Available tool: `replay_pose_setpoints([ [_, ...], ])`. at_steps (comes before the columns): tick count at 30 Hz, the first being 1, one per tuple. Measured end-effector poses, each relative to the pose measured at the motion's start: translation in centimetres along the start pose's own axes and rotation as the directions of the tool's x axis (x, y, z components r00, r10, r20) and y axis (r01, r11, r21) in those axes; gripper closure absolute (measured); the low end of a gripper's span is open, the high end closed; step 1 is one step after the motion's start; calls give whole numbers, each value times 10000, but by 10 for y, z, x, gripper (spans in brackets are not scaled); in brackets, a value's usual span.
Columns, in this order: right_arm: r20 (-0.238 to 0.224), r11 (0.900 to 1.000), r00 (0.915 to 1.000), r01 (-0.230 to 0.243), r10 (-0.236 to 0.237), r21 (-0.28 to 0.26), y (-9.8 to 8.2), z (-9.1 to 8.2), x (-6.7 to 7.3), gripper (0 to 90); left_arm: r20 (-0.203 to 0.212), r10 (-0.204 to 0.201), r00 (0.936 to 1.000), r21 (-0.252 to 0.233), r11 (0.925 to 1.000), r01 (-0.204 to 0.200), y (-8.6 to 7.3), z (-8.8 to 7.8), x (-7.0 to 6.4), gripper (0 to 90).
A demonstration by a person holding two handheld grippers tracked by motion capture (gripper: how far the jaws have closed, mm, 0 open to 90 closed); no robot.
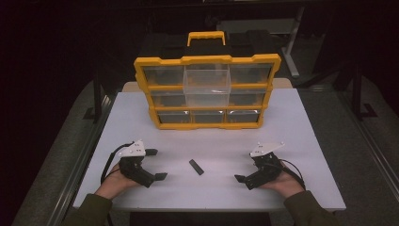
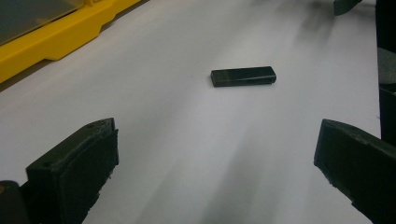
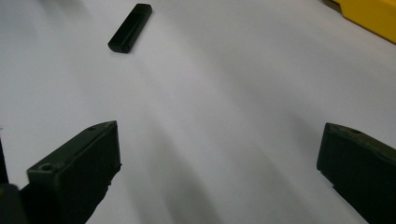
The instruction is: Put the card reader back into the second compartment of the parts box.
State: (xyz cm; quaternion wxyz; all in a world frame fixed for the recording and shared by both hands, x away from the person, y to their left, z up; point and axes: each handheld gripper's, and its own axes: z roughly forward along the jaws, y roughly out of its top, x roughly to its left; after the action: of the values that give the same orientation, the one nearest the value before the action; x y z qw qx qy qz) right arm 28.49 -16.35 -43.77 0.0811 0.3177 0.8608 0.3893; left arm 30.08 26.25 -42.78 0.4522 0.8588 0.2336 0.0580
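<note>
Surface (image 1: 291, 136): the white surface carried everything, and most of it lay bare, which left me free room to work in front of me.

Organizer (image 1: 207, 92): a yellow case with 9 clear drawers in 3 rows stood upright at the far edge, its handle on top and its drawer fronts facing me. 1 drawer in the middle column seemed pulled forward, likely so that something could go in.

Left tool (image 1: 156, 164): I held it low at the near left, angled inward toward the middle. Its jaws stood wide with nothing between them, judging by the left gripper view (image 2: 212, 163), where bare surface showed in the gap.

Right tool (image 1: 248, 168): I held it low at the near right, mirrored to the left one and also aimed inward. Its jaws stood wide and empty (image 3: 217, 161). Both seemed parked on either side so that either could reach the middle.

Black stick (image 1: 196, 166): a small flat black bar, perhaps a USB stick, lay on the surface between my 2 tools, apart from both and well short of the organizer (image 2: 243, 76) (image 3: 130, 28).
</note>
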Motion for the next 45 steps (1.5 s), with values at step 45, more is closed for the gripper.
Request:
replay_pose_setpoints([
  [45, -233, 10000, 9997, 3, -5, -53, 32, 10, 3, 0, 107, 134, 9999, -62, 9999, -133, 3, 0, -6, 0],
])
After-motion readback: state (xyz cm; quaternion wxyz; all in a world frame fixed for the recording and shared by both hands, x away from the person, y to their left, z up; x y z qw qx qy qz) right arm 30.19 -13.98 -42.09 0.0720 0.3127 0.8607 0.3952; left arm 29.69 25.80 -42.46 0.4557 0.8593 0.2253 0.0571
